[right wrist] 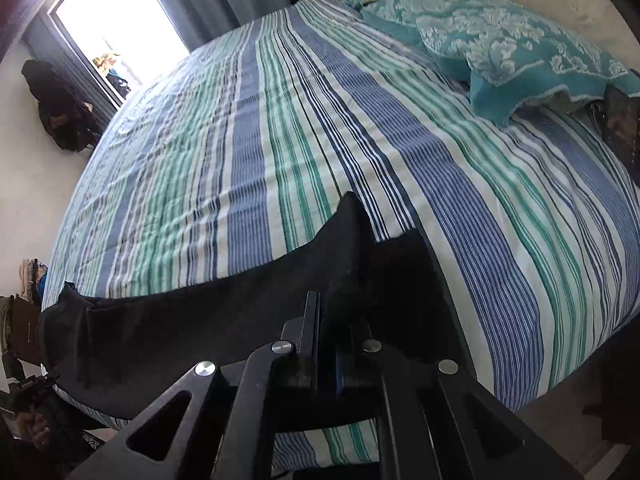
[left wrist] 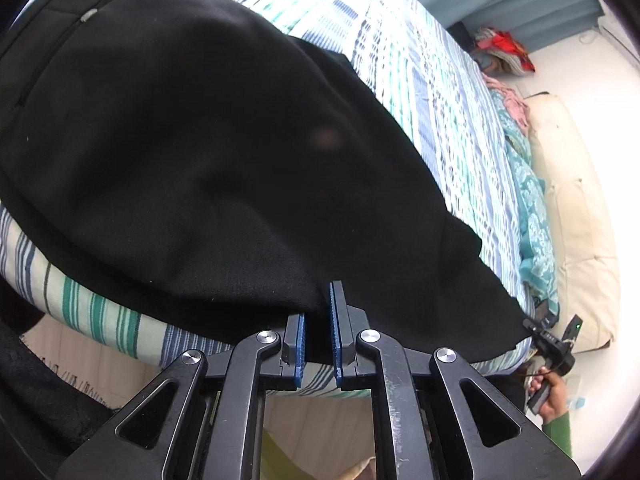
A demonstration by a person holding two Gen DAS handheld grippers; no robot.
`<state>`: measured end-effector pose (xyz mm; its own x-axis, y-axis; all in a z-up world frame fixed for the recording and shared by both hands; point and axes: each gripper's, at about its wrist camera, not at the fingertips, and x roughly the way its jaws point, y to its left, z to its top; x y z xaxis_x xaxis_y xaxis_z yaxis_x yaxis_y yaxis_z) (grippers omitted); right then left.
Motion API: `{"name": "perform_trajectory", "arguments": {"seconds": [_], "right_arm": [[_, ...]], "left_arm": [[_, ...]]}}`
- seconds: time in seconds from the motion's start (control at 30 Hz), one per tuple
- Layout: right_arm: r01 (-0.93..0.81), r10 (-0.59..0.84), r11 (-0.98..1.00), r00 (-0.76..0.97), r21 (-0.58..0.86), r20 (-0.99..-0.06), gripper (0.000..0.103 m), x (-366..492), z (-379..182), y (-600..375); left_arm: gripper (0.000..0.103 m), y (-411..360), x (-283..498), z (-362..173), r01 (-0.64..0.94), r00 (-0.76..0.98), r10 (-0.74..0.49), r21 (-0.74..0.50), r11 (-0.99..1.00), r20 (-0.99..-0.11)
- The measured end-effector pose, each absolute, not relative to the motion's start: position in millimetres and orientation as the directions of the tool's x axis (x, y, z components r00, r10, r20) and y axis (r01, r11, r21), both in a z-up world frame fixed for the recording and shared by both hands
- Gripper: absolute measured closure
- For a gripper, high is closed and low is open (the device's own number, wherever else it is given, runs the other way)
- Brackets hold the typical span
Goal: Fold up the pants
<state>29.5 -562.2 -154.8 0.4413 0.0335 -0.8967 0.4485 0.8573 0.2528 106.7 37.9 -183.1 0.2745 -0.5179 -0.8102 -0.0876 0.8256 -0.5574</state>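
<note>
Currently: black fabric pants (left wrist: 192, 152) on blue-green striped bedsheet (right wrist: 360, 128).
L gripper (left wrist: 319, 320) & R gripper (right wrist: 332, 320) both clamped tight on pants' edge, near bed edge.

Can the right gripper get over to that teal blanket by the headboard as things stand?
Probably not yet. The right gripper is shut on the black pants, so it isn't free. The striped bedspread between it and the teal blanket lies bare, though.

Striped bed (right wrist: 280, 152) is lying open beyond the black pants (right wrist: 192, 320); a teal blanket (right wrist: 500, 52) is blocking the far right side.
</note>
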Motion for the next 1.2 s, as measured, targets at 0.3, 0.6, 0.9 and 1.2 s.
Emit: {"name": "perform_trajectory", "arguments": {"seconds": [0.3,0.6,0.9,1.2], "right_arm": [[0.476,0.146,0.808,0.409,0.347,-0.901,0.044,6.9,-179.6,-579.0],[0.574,0.118,0.712,0.471,0.405,-0.874,0.091,-12.5,-177.0,-601.8],[0.600,-0.068,0.774,0.394,0.201,-0.917,0.092,-16.1,-175.0,-600.0],[0.589,-0.123,0.804,0.298,0.081,-0.947,0.091,-9.1,-183.2,-593.7]], "left_arm": [[0.095,35.0,107.5,-182.4,-0.080,0.272,-0.509,-0.547,0.834,-0.816],[0.095,32.9,106.1,-183.5,-0.070,0.275,-0.512,-0.548,0.833,-0.814],[0.094,23.7,107.4,-190.2,-0.041,0.242,-0.534,-0.558,0.829,-0.810],[0.094,26.9,101.7,-191.5,-0.068,0.202,-0.517,-0.538,0.840,-0.832]]}}
